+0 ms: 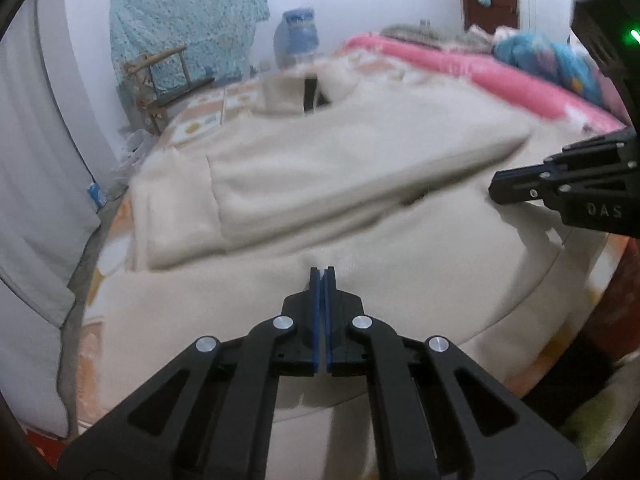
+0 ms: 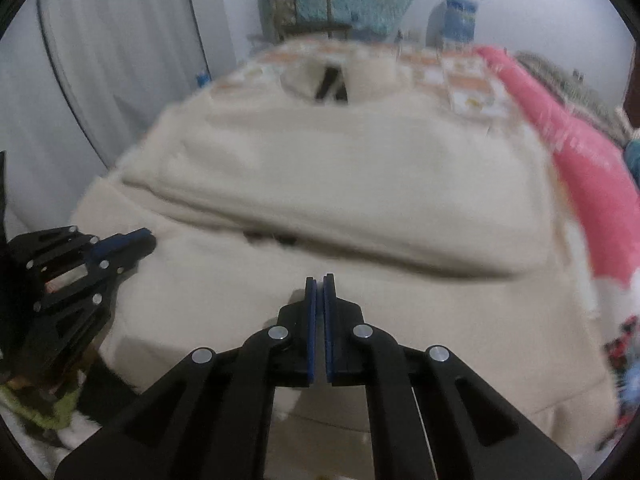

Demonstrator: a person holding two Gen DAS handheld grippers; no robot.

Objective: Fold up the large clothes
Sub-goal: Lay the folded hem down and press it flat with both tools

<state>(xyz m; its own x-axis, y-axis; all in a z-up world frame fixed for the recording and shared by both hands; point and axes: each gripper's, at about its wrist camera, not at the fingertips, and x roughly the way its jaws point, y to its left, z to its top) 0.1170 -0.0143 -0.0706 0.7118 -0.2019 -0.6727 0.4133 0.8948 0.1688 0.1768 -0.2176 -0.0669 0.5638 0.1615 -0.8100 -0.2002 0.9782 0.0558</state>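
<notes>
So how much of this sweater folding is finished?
Partly. Done: the cream sweater lies flat on the bed with its sleeves folded across its body. In hand: the left hand-held gripper and right hand-held gripper are shut at its near hem, seemingly pinching fabric. Left: folding the hem up toward the collar.

Your left wrist camera looks down along the left gripper (image 1: 322, 270), close above the cream garment (image 1: 360, 152), facing its collar and the far wall. Your right wrist camera does likewise over the right gripper (image 2: 320, 278), just beside it. Both views share the garment, the pink blanket (image 1: 500, 76) and the blue jug (image 2: 460, 16); each catches the other gripper at its edge.
</notes>
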